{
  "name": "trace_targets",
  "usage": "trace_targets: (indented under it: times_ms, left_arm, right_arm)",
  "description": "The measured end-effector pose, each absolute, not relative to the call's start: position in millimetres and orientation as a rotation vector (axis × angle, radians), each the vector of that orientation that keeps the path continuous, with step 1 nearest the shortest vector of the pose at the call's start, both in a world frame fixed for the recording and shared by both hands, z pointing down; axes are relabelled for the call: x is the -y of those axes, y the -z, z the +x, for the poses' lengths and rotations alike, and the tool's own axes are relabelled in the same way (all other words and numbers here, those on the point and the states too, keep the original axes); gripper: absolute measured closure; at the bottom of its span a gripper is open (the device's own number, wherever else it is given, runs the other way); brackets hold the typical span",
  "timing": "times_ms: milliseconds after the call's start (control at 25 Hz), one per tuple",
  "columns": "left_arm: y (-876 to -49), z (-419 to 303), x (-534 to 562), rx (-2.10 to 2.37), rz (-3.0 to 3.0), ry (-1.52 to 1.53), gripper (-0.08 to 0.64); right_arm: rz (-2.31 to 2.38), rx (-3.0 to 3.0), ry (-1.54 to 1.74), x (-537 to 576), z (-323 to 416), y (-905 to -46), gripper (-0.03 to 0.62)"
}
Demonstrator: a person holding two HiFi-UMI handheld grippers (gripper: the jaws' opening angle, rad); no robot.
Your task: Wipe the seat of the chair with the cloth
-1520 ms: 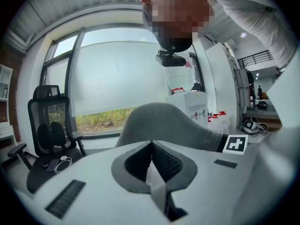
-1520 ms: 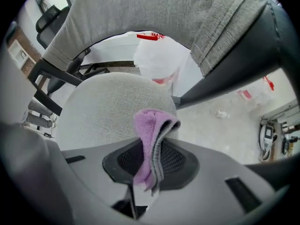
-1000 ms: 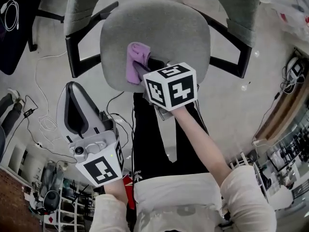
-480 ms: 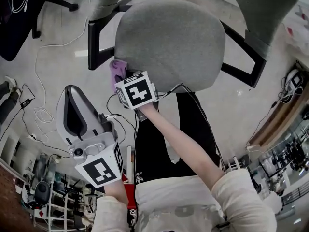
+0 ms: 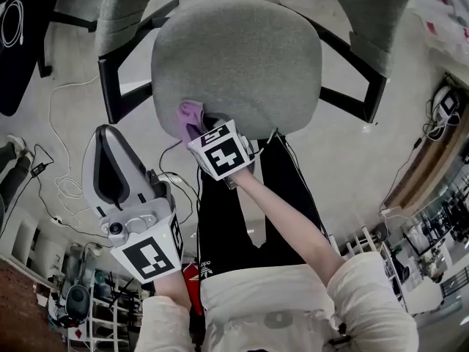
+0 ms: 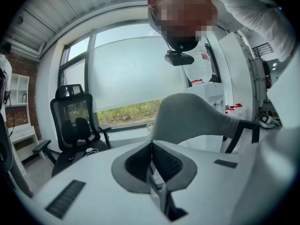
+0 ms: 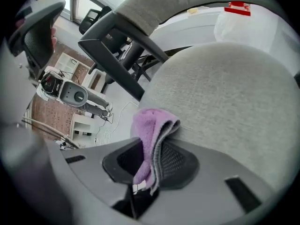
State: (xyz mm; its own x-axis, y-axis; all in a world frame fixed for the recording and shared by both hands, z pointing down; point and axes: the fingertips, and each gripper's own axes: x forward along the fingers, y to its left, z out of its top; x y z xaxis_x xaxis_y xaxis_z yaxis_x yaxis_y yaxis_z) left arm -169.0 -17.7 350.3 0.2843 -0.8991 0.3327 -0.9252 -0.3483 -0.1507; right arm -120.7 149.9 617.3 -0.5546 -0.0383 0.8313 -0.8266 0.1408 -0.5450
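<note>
The grey padded chair seat (image 5: 238, 53) fills the top of the head view. A purple cloth (image 5: 191, 113) lies on its near left edge, and my right gripper (image 5: 202, 125) is shut on it; the marker cube hides the jaws from above. In the right gripper view the folded cloth (image 7: 151, 132) is pinched between the right gripper's (image 7: 146, 167) dark pads and rests against the seat (image 7: 225, 93). My left gripper (image 5: 108, 135) hangs left of the seat and below it, over the floor, jaws shut with nothing between them (image 6: 151, 145).
Black armrests (image 5: 110, 86) (image 5: 350, 97) flank the seat, with the grey backrest (image 5: 128, 2) beyond. Cables (image 5: 62, 185) trail over the floor at left. The person's black trousers (image 5: 242, 218) stand against the seat's front. A black mesh chair (image 6: 75, 121) stands by a window.
The right gripper has dragged the cloth from further in on the seat out to the left edge, then back along the near left edge. The left gripper has stayed where it was.
</note>
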Motion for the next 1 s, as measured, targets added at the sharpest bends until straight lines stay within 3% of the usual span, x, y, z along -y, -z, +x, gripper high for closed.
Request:
trace_targets:
  times_ms: [600, 1000]
  left_arm:
    - [-346.9, -37.2, 23.8, 1.512, 2.655, -0.522, 0.548]
    - [-345.8, 14.5, 14.4, 1.389, 2.738, -0.539, 0.548]
  right_arm:
    - [1.037, 1.518, -1.505, -216.1, 77.0, -620.0, 0.503]
    - [1.189, 1.367, -1.522, -247.5, 166.3, -617.6, 0.503]
